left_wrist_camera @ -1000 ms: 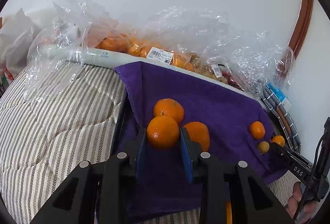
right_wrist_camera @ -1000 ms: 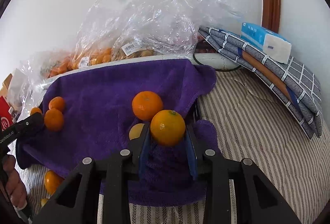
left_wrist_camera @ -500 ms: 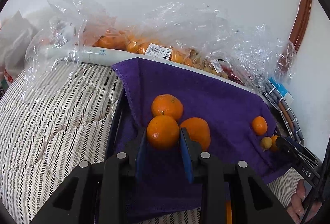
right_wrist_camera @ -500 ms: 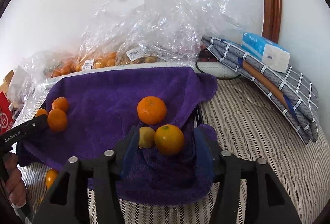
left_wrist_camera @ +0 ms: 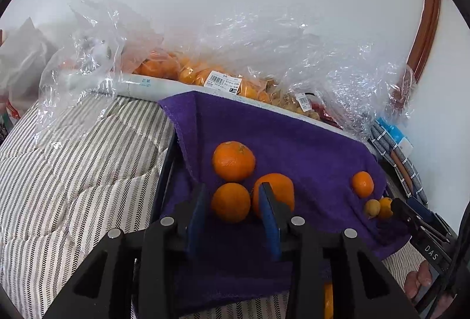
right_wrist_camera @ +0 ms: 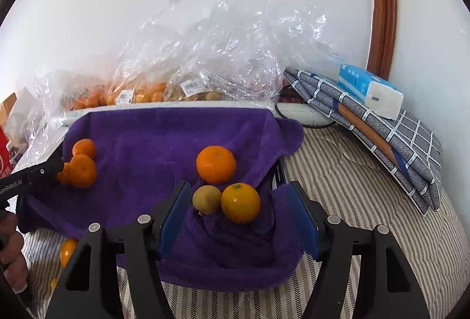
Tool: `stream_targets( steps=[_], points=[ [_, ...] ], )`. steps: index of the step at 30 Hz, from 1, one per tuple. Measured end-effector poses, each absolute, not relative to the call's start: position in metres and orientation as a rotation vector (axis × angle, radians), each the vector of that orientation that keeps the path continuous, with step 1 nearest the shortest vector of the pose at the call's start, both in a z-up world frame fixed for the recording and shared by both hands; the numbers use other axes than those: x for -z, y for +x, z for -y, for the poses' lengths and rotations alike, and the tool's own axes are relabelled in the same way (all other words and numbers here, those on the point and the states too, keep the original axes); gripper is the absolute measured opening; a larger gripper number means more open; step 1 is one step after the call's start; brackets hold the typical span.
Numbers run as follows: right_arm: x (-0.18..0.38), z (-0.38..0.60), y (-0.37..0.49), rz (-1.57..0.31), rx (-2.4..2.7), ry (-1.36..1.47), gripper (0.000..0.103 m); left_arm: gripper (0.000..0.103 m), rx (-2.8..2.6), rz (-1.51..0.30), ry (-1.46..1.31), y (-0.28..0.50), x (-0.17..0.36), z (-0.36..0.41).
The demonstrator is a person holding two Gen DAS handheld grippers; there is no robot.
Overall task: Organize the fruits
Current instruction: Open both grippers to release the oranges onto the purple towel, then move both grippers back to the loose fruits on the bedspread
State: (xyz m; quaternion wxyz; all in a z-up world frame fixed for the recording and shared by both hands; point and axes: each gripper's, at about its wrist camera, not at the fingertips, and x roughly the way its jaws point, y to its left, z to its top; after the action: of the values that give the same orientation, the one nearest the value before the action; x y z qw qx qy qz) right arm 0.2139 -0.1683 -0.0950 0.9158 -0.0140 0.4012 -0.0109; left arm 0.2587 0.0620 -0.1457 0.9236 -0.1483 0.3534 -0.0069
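A purple towel [left_wrist_camera: 308, 142] covers a tray on the striped bed. In the left wrist view three oranges cluster on it: one [left_wrist_camera: 231, 202] lies between my left gripper's [left_wrist_camera: 232, 211] blue pads, with small gaps at its sides, one [left_wrist_camera: 233, 161] behind it and one [left_wrist_camera: 279, 189] to its right. My right gripper [right_wrist_camera: 239, 210] is open wide around an orange [right_wrist_camera: 240, 203] and a small yellow-green fruit [right_wrist_camera: 206, 199] resting on the towel [right_wrist_camera: 152, 136]. Another orange [right_wrist_camera: 216, 164] lies just behind them.
Clear plastic bags of oranges [left_wrist_camera: 188, 72] and other fruit [right_wrist_camera: 199, 92] line the wall. Folded checked cloth [right_wrist_camera: 382, 128] with a blue tissue pack [right_wrist_camera: 370, 89] lies at the right. An orange [right_wrist_camera: 68, 251] lies on the striped bedding below the towel's front edge.
My right gripper opened and set its orange down on the towel beside the yellow-green fruit. My left gripper's jaws have parted slightly from the orange they were holding, which now sits on the towel.
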Motion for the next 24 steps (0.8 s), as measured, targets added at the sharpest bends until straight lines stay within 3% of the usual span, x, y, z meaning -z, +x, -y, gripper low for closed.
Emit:
stream_targets(
  steps=[14, 24],
  points=[
    [0.070, 0.171, 0.187, -0.832, 0.053, 0.057, 0.067, 0.035, 0.029, -0.611, -0.292, 0.235, 0.124, -0.052],
    [0.055, 0.157, 0.154, -0.906, 0.034, 0.062, 0.053, 0.035, 0.116, -0.599, -0.325, 0.213, 0.110, -0.049]
  ],
)
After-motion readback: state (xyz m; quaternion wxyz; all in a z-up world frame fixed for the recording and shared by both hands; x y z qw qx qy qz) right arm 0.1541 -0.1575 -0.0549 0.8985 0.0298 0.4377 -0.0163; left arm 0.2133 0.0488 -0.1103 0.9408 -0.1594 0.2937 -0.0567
